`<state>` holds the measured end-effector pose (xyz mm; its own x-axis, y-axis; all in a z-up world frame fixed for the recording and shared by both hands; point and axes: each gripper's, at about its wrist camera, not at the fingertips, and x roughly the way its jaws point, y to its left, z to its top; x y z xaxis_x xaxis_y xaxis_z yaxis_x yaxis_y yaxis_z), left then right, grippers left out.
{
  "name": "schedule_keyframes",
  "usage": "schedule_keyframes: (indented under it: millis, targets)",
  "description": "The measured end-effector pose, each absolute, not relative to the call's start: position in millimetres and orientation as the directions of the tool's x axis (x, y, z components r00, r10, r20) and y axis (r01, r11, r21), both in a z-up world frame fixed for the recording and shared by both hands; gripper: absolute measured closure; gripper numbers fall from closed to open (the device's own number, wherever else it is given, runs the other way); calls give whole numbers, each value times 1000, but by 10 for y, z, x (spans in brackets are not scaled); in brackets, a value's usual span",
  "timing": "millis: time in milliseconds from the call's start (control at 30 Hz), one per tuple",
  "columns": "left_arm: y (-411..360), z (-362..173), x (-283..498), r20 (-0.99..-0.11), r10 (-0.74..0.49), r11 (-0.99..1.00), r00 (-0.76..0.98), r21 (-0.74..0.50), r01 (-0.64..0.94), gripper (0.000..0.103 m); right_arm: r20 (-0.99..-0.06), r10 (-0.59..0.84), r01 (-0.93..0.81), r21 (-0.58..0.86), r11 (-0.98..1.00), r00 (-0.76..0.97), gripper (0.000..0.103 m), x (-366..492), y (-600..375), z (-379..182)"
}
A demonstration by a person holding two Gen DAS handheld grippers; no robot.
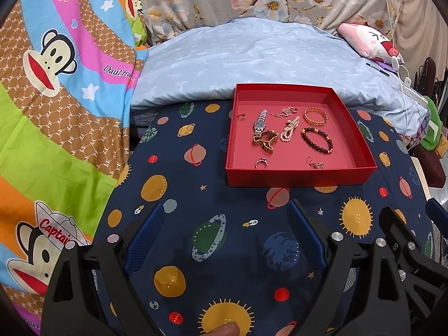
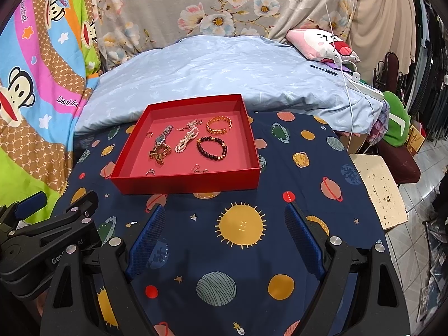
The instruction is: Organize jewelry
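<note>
A shallow red box (image 1: pixel 299 177) (image 2: pixel 184 183) sits on a navy planet-print cloth. In it lie a silver watch (image 1: pixel 260 121) (image 2: pixel 163 137), a gold watch (image 1: pixel 264 141) (image 2: pixel 159 153), a pearl bracelet (image 1: pixel 290 131) (image 2: pixel 186 140), a gold bangle (image 1: pixel 315 116) (image 2: pixel 219 124), a dark bead bracelet (image 1: pixel 317 139) (image 2: pixel 212 147), a ring (image 1: pixel 261 163) (image 2: pixel 150 171) and earrings (image 1: pixel 316 164) (image 2: pixel 200 170). My left gripper (image 1: pixel 225 215) is open and empty, short of the box. My right gripper (image 2: pixel 224 218) is open and empty, short of the box and to its right.
The navy cloth (image 1: pixel 196 238) covers a small table. Behind it lies a light blue pillow (image 1: pixel 252 56) and a floral blanket (image 2: pixel 224 5). A monkey-print quilt (image 1: pixel 56 98) is at the left. A white stool (image 2: pixel 380 190) and clothes racks stand at the right.
</note>
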<state>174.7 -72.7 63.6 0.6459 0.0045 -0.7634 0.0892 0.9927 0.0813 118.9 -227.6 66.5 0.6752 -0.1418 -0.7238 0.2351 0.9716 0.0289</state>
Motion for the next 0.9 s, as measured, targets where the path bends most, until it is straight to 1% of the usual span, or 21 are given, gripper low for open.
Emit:
schedule_keyframes:
  millis: [600, 900]
  targets:
    - [-737, 600, 1753, -763, 13, 992, 646, 89, 85, 17, -727, -149, 238, 20, 971, 670, 18, 1182, -2270, 634]
    - [-740, 603, 1769, -771, -1, 993, 637, 76, 94, 18, -728, -152, 244, 21, 970, 668, 17, 1175, -2277, 606]
